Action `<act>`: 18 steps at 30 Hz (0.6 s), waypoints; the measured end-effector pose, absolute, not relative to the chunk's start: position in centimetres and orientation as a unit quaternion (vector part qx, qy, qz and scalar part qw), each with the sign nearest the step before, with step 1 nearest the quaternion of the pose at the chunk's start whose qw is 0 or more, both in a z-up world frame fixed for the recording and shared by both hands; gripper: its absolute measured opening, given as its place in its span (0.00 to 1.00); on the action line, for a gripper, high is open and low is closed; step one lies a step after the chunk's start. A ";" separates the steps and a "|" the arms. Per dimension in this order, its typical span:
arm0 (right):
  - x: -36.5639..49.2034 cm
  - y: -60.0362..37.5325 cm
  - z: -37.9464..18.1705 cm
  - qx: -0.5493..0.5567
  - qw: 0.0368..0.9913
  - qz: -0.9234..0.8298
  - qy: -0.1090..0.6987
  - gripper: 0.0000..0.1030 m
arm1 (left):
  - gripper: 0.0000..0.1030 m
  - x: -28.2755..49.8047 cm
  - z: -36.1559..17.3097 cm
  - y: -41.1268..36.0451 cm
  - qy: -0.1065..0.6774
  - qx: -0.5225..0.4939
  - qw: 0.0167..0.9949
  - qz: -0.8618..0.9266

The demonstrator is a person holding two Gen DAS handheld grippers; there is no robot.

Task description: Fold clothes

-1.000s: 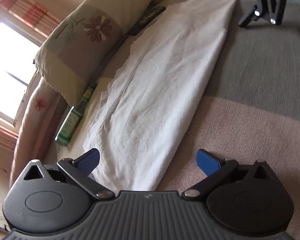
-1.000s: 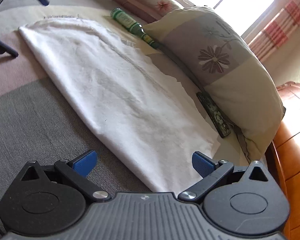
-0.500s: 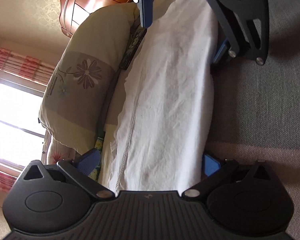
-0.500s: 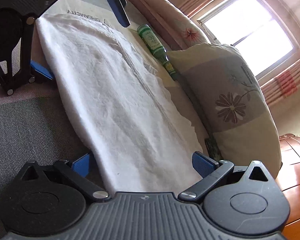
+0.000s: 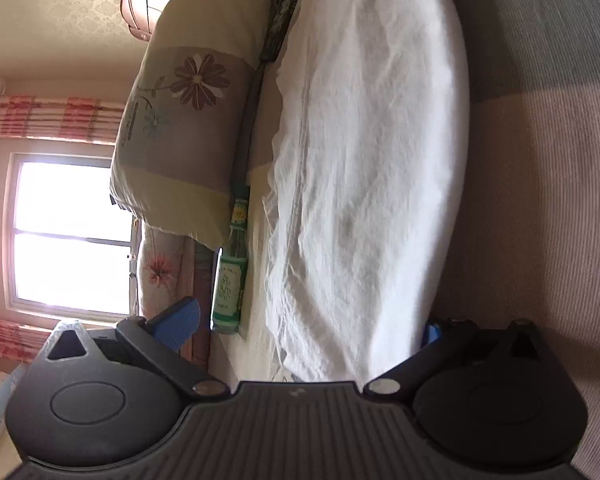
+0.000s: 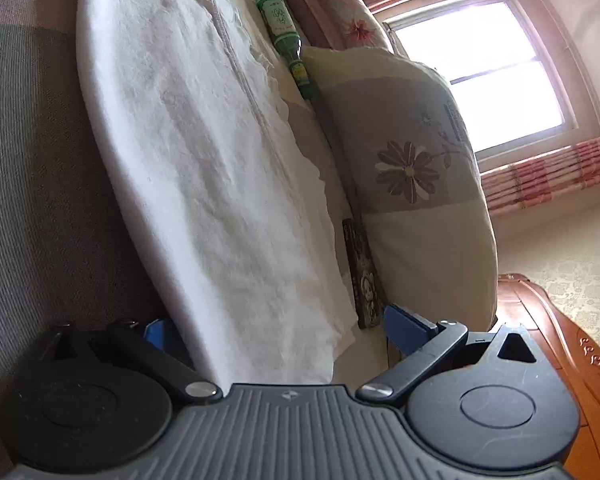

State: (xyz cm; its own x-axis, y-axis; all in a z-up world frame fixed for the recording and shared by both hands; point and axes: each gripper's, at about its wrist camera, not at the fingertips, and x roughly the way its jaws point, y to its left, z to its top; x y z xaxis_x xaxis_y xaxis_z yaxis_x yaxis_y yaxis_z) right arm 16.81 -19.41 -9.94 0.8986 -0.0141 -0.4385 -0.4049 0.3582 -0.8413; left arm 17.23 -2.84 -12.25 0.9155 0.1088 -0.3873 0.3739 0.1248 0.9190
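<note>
Straddling opposite ends of the long white folded cloth (image 5: 372,168), the left tool (image 5: 300,328) and right tool (image 6: 284,332) gape wide; each should pinch every layer evenly.

Bed (image 5: 540,160) with white cloth (image 5: 372,160), bottle (image 5: 230,276)

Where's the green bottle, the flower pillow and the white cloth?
bottle (image 5: 230,280): left wrist view, on its label.
pillow (image 6: 408,172): right wrist view, on the brown flower.
cloth (image 5: 372,160): left wrist view, on its wrinkled middle.
</note>
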 end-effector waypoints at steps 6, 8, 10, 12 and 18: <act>16.3 -17.2 -9.9 -0.551 0.801 0.162 0.170 1.00 | 0.99 17.2 -12.3 -4.4 0.163 0.668 0.716 -0.121; 16.9 -18.6 -10.1 -0.559 0.796 0.151 0.177 1.00 | 0.99 17.8 -12.6 -3.1 0.165 0.685 0.701 -0.111; 17.8 -20.4 -10.2 -0.563 0.793 0.130 0.192 1.00 | 0.99 18.2 -12.8 -1.6 0.166 0.694 0.694 -0.102; 18.4 -21.7 -10.2 -0.567 0.790 0.116 0.203 1.00 | 0.99 18.6 -12.9 -0.8 0.175 0.694 0.692 -0.089; 17.7 -20.4 -11.5 -0.621 0.749 0.127 0.192 0.87 | 0.67 18.1 -13.8 -1.8 0.187 0.713 0.665 -0.120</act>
